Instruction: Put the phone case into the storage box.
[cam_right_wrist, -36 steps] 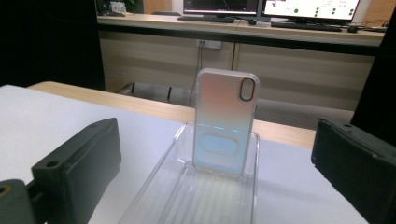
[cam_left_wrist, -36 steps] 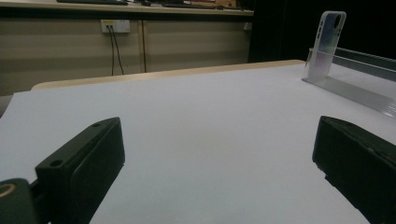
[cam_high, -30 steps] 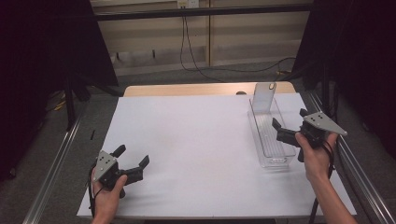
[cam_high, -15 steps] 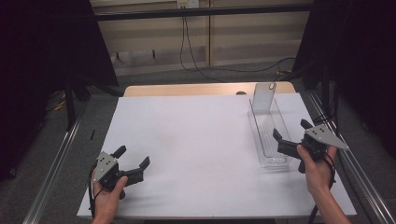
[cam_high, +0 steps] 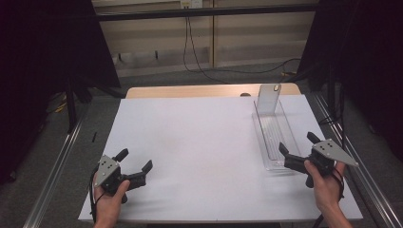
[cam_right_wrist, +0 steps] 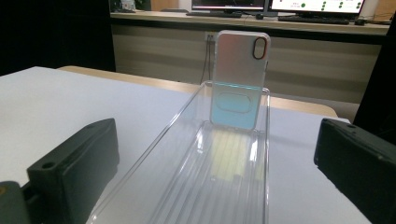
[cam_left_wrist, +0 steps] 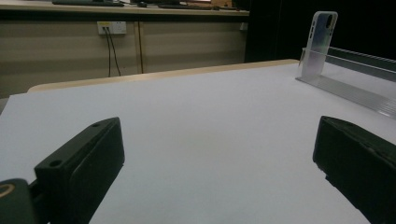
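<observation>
Nothing grasped yet — right hand-held gripper (cam_high: pixel 298 151) gapes wide at the clear tray (cam_high: pixel 274 130), phone case (cam_right_wrist: pixel 240 79) untouched; left hand-held gripper (cam_high: pixel 134 162) wide, idle.

A white sheet (cam_high: pixel 199 147) covered the table (cam_high: pixel 190 91), whose wooden edge showed at the far side. Beyond it ran a beige panelled wall (cam_high: pixel 157 40) with a socket (cam_left_wrist: pixel 111 27) and black cables (cam_high: pixel 192 45) hanging to the grey floor (cam_high: pixel 157 78). Dark curtains (cam_high: pixel 43 52) stood at either side, leaving the corners in shadow. Metal rails (cam_high: pixel 52 175) flanked the table. A desk with monitors (cam_right_wrist: pixel 275 5) stood behind the wall, far ahead of the right tool.
</observation>
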Demonstrator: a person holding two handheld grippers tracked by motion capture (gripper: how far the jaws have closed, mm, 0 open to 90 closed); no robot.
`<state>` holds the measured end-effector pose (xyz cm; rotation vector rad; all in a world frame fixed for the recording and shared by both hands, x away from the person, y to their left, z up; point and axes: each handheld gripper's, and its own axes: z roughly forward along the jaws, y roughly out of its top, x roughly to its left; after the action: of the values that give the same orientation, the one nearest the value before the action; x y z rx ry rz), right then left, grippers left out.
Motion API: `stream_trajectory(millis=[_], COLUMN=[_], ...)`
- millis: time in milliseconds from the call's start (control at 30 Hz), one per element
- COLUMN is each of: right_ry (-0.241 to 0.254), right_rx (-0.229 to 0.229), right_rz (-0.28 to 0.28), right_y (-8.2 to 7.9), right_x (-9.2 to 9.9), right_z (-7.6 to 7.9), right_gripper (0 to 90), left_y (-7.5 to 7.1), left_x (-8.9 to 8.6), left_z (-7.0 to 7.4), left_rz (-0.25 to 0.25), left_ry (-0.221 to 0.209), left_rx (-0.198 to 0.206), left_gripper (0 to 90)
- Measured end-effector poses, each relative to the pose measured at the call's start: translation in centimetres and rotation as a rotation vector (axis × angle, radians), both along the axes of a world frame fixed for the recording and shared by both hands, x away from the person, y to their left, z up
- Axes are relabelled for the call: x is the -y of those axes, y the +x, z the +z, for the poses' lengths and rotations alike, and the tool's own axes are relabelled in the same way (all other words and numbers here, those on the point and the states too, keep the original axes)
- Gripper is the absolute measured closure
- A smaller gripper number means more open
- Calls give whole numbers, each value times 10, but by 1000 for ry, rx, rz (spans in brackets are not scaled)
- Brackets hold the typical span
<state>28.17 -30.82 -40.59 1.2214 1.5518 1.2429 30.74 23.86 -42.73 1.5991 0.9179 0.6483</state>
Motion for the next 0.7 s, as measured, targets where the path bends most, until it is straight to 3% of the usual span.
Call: stream_trajectory(millis=[167, 400, 567, 700], right_ry=[-20, -1, -14, -12], right_rx=[-26, -59, -55, -62], right_rz=[8, -24, -65, -68], right_y=[-7, -18, -27, -34], right_x=[0, -3, -8, -7], right_z=[-7, -17, -23, -28], right_gripper=[0, 0, 2, 1], left_y=[-2, -8, -9, -9], left_x=[1, 3, 3, 2], left_z=[0, 2, 3, 3], left_rz=[-5, -4, -5, 9], left_ry=[1, -4, -2, 4], left_rx=[-2, 0, 8, 4], left_gripper=[23, 23, 23, 23])
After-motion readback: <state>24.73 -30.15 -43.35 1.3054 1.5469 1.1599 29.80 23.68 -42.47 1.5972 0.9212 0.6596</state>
